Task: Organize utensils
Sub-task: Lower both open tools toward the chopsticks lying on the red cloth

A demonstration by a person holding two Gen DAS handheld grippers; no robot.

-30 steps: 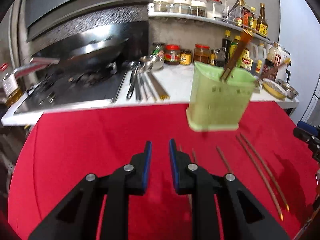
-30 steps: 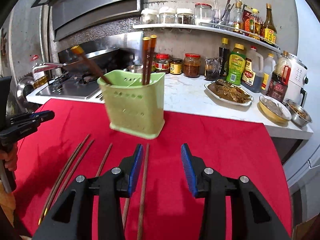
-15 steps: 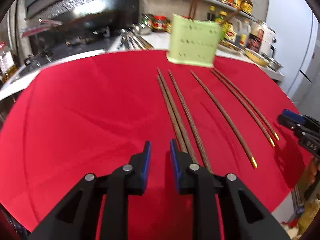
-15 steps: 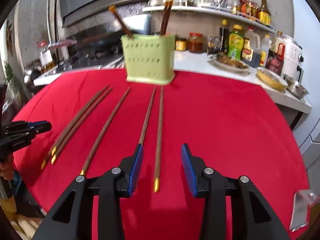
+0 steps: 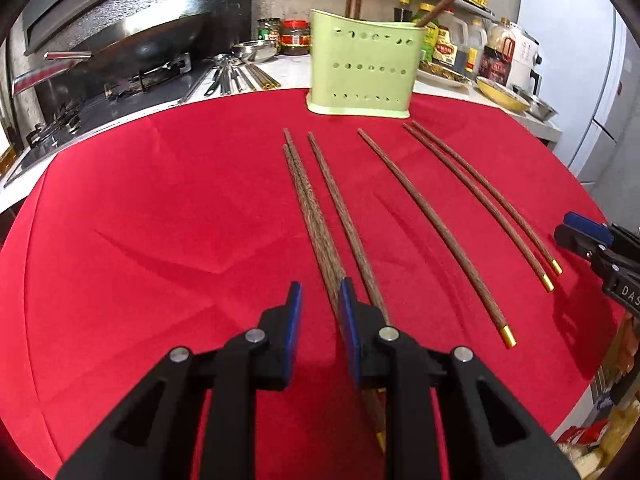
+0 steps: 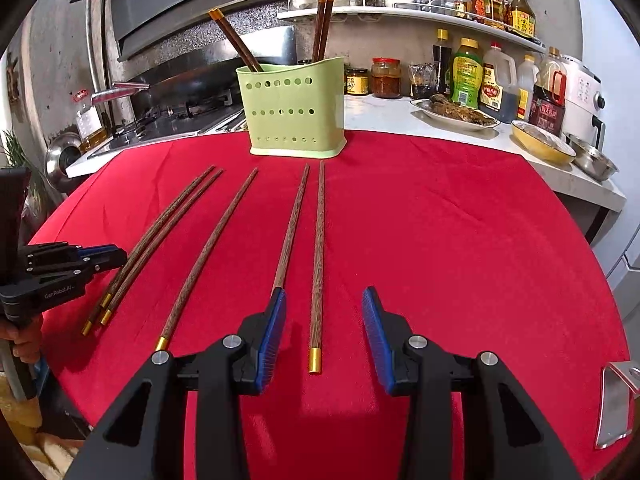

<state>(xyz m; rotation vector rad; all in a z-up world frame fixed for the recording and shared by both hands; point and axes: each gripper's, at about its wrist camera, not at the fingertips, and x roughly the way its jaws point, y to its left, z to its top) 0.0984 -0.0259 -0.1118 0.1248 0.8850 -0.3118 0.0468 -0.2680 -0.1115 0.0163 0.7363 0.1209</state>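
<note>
Left tongs (image 5: 320, 304): parted by a narrow gap, gripping nothing, low over the near ends of the leftmost chopsticks.
Desk (image 6: 440, 240): covered in red cloth.
Chopsticks on cloth (image 6: 318, 256): lay loose in a fan, gold-capped ends toward the cameras, tips toward the holder; count differed between the two views, so not given.
Green holder (image 6: 294, 116): stood upright at the far edge of the cloth, with three chopsticks (image 6: 322, 24) inside.
Right tongs (image 6: 324, 320): wide apart, empty, straddling the gold end of the rightmost chopstick without touching it.
</note>
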